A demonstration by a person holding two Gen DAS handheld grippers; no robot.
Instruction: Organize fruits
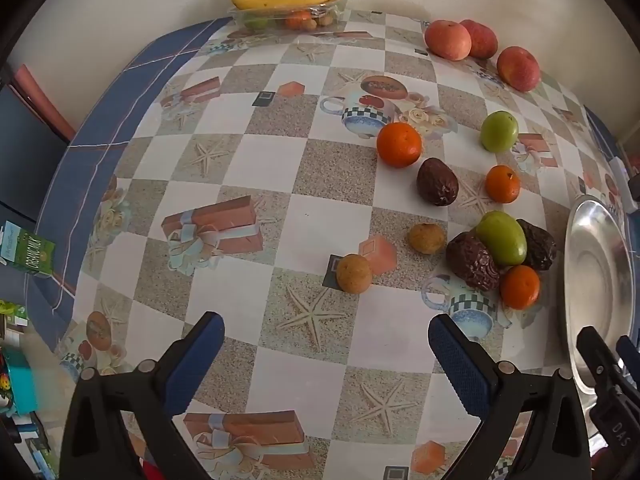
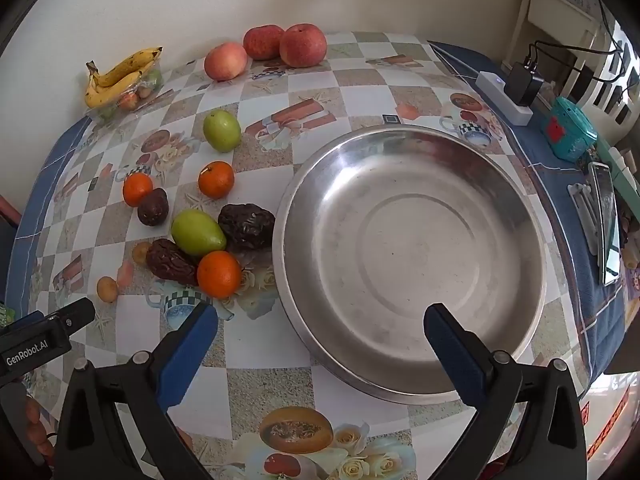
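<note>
Since nothing has yet been lifted, the step in hand looks like a first pick from the loose fruit on the counter (image 2: pixel 280 392) into the steel bowl (image 2: pixel 532 240), which holds nothing.

The left hand-held gripper (image 1: pixel 326 344) hovers above the cloth with its jaws spread wide and nothing between them. Just ahead of it lie 2 small tan fruits (image 1: pixel 353 273); further ahead and to its right sits the cluster of 2 dark dates, a green fruit (image 1: pixel 501 238) and an orange (image 1: pixel 519 287). A good first move is probably the nearer tan fruit: it lies clear of the others, so the jaws can straddle it and close gently without nudging neighbours.

The right hand-held gripper (image 2: pixel 320 326) is likewise wide open and empty, poised over the bowl's near rim, with the fruit cluster ahead to its left. 3 apples (image 2: pixel 302 45) and a bunch of bananas (image 2: pixel 120 76) lie far ahead by the wall.
</note>
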